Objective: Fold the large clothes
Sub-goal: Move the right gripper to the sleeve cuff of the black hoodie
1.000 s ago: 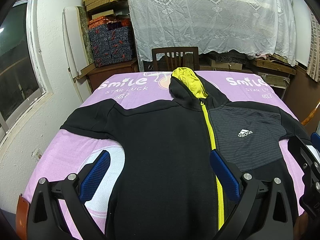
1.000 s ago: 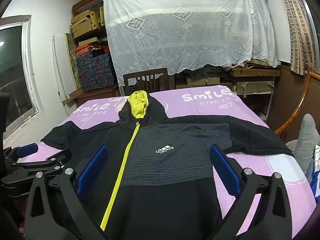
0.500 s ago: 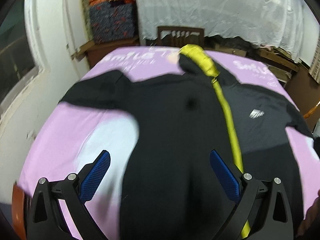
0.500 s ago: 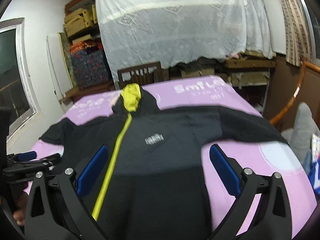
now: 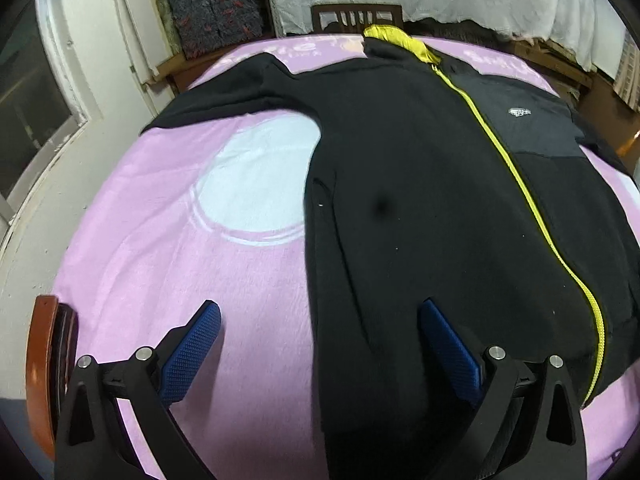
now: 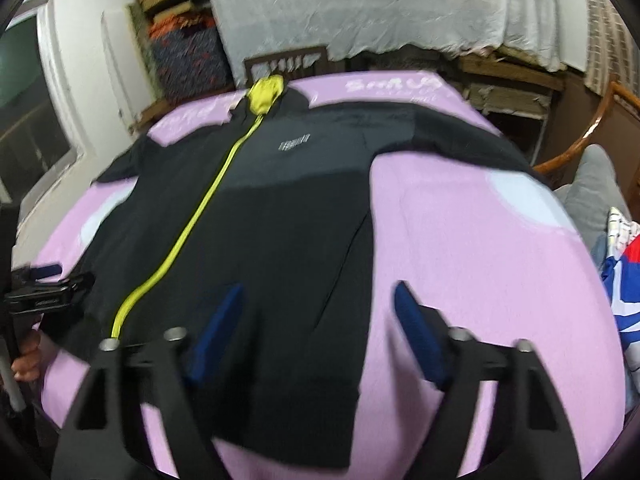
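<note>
Bare pink blanket (image 5: 168, 264) lies open left of the hoodie (image 5: 420, 200), under its spread sleeve (image 5: 224, 88), and again on the right side (image 6: 480, 264). The left gripper (image 5: 320, 344) and right gripper (image 6: 318, 334), both wide open, straddle the hoodie's side edges near the hem. A chair (image 5: 356, 18) stands close behind the far edge, and an armrest (image 6: 576, 148) crowds the right.
</note>
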Tool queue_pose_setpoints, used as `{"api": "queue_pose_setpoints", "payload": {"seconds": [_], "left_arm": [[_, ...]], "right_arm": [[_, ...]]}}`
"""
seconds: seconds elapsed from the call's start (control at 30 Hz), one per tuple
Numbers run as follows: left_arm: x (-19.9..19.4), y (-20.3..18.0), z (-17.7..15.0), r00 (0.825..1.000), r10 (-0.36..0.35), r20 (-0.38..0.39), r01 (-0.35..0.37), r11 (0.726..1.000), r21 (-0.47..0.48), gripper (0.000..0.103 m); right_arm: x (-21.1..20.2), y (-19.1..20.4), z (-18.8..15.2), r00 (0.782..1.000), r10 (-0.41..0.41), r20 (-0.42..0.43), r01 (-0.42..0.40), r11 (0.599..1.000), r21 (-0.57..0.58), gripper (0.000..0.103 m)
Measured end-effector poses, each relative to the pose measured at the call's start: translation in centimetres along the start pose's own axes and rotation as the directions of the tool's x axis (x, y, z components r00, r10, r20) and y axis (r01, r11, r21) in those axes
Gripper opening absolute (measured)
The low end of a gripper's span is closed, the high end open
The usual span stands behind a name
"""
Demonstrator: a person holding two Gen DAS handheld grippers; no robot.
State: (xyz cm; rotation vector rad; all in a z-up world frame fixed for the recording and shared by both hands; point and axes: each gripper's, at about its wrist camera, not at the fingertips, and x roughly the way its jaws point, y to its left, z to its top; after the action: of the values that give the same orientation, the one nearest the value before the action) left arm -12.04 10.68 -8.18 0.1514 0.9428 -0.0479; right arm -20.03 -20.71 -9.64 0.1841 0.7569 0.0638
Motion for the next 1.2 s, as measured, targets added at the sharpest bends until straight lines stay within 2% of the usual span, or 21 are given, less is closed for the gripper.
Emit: {"api": "queue_pose_setpoints", "payload": {"seconds": [0.03, 0.1, 0.17, 0.2, 0.27, 0.3, 0.33, 0.4, 0.5, 0.67, 0.77, 0.87, 0.93, 1.07, 1.2], "left_arm": [[0.0, 0.0, -0.1, 1.000, 0.001, -0.001, -0.001, 1.000, 0.006, 0.100], [-0.1, 0.1, -0.1, 1.000, 0.000, -0.004, 0.000, 1.000, 0.006, 0.100], [-0.1, 0.1, 0.6, 1.000, 0.011, -0.018, -0.011, 1.000, 0.021, 0.100], [-0.4, 0.1, 1.2, 0.999, 0.039, -0.013, -0.039, 0.999, 0.036, 0.100], [-1.4, 0.2, 2.6, 0.998, 0.059, 0.023, -0.060, 0.997, 0.043, 0.100], [-2.2, 0.0, 4.0, 0.998, 0.046, 0.050, -0.048, 0.998, 0.047, 0.100], [-2.6, -0.2, 5.1, 0.998, 0.027, 0.064, -0.030, 0.998, 0.051, 0.100], [-3.4, -1.4, 8.1, 0.994, -0.024, 0.103, 0.018, 0.998, 0.062, 0.100], [-2.8, -3.9, 12.2, 0.988, -0.066, 0.138, 0.058, 0.996, 0.065, 0.100], [2.1, -7.6, 17.2, 0.989, -0.089, 0.115, 0.085, 0.996, 0.033, 0.100], [5.5, -7.9, 18.6, 0.995, -0.063, 0.083, 0.064, 0.998, -0.004, 0.100], [9.7, -6.5, 18.9, 0.998, -0.062, 0.008, 0.062, 0.996, -0.066, 0.100], [11.2, -5.7, 18.5, 0.998, -0.060, -0.012, 0.059, 0.995, -0.085, 0.100], [12.1, -4.4, 18.1, 0.997, -0.078, -0.027, 0.074, 0.990, -0.122, 0.100], [11.8, -4.7, 17.7, 0.999, -0.051, -0.013, 0.049, 0.992, -0.117, 0.100]], "right_arm": [[0.6, 0.0, -0.4, 1.000, 0.009, -0.030, -0.009, 1.000, -0.002, 0.051], [1.3, -0.3, -0.8, 0.997, 0.000, -0.073, 0.001, 1.000, 0.010, 0.046], [1.1, -0.7, -0.8, 0.997, 0.017, -0.075, -0.016, 1.000, 0.018, 0.046], [1.0, -1.1, -0.7, 0.996, 0.032, -0.078, -0.030, 0.999, 0.028, 0.046], [0.4, -2.3, 0.3, 0.995, 0.083, -0.058, -0.078, 0.994, 0.082, 0.050], [0.1, -3.0, 1.1, 0.994, 0.103, -0.039, -0.098, 0.988, 0.118, 0.058], [-0.3, -4.2, 2.5, 0.994, 0.112, -0.004, -0.110, 0.979, 0.170, 0.062], [-0.6, -6.5, 5.7, 0.990, 0.118, 0.077, -0.134, 0.957, 0.256, 0.062], [0.5, -9.6, 10.2, 0.985, 0.089, 0.147, -0.138, 0.919, 0.369, 0.062], [4.6, -13.7, 14.7, 0.985, 0.001, 0.174, -0.088, 0.867, 0.491, 0.062], [7.0, -16.0, 14.5, 0.986, -0.067, 0.151, -0.027, 0.838, 0.545, 0.062], [8.1, -18.1, 12.8, 0.987, -0.066, 0.144, -0.035, 0.796, 0.604, 0.062], [8.2, -19.6, 11.7, 0.986, -0.086, 0.143, -0.027, 0.764, 0.645, 0.062], [7.9, -21.3, 10.4, 0.982, -0.118, 0.150, -0.025, 0.700, 0.714, 0.063], [8.5, -22.8, 9.9, 0.977, -0.145, 0.156, -0.029, 0.632, 0.774, 0.062]]}}
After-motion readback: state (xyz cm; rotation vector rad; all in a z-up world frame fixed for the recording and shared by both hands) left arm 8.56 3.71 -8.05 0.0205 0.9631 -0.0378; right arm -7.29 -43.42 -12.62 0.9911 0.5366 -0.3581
